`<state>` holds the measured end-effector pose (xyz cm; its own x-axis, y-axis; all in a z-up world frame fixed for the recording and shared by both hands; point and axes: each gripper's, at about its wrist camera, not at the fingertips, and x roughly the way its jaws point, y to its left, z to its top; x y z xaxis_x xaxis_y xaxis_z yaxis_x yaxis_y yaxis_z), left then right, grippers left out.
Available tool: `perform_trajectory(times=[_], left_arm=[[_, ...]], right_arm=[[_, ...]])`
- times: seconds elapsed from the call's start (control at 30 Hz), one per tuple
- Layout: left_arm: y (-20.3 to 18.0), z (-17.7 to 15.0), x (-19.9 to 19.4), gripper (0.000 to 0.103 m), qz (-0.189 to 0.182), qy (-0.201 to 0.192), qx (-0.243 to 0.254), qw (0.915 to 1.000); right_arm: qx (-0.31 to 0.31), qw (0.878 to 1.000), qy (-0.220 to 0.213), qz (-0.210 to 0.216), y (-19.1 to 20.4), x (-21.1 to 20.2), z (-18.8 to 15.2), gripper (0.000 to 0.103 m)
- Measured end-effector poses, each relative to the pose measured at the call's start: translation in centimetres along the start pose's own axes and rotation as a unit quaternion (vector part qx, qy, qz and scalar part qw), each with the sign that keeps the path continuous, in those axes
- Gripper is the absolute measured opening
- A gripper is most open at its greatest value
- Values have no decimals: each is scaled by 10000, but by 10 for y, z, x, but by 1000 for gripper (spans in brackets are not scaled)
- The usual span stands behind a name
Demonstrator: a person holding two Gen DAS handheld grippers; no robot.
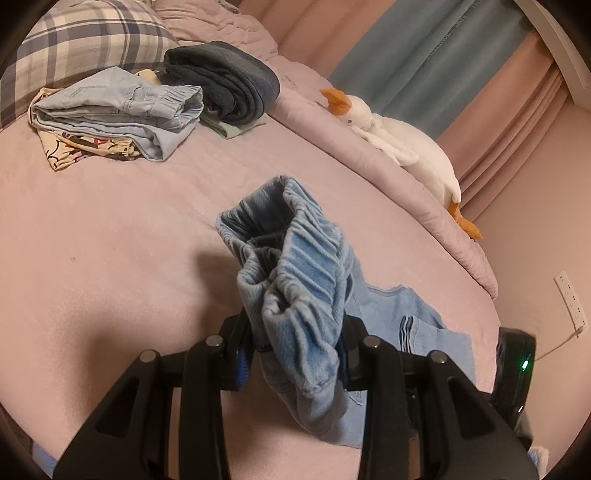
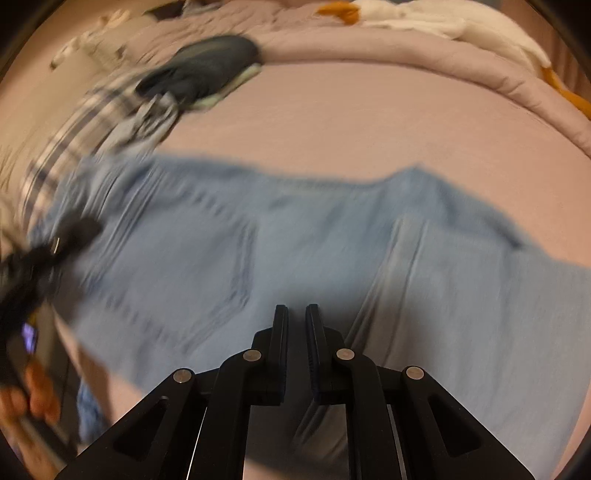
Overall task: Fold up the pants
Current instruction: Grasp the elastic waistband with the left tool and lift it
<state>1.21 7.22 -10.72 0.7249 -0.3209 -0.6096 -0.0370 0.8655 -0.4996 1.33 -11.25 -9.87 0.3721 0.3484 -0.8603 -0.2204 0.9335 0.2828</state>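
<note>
Light blue denim pants lie on a pink bed [image 1: 110, 240]. In the left wrist view my left gripper [image 1: 295, 343] is shut on the bunched elastic waistband of the pants [image 1: 295, 266] and holds it lifted above the bed. In the blurred right wrist view the pants [image 2: 258, 251] spread flat across the bed. My right gripper [image 2: 296, 314] hovers over them with its fingers nearly together and nothing between them. My left gripper and hand [image 2: 33, 295] show at the left edge of that view.
Folded clothes sit at the far side: light jeans on a printed cloth [image 1: 118, 110] and dark grey pants [image 1: 229, 81]. A plaid pillow [image 1: 85, 33] lies behind them. A white plush goose [image 1: 399, 140] lies along the rolled quilt edge [image 1: 424, 206] on the right.
</note>
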Motion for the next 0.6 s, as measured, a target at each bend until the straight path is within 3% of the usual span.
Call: perform_trajectory(times=[0.13,0.37,0.6], left_arm=[[-5,0,-3,35,34,-29,101,9999],[-17,1,-4,35,66,-45,339,9994],[-34,3,-13,35,65,-97,569,9983]], right_arm=[[-112,9999,106,-79,5,3,-12,13],[-210,9992,250,235,16,-16,-38,13],[-424,9990,132,85,22,-11,-47,13]])
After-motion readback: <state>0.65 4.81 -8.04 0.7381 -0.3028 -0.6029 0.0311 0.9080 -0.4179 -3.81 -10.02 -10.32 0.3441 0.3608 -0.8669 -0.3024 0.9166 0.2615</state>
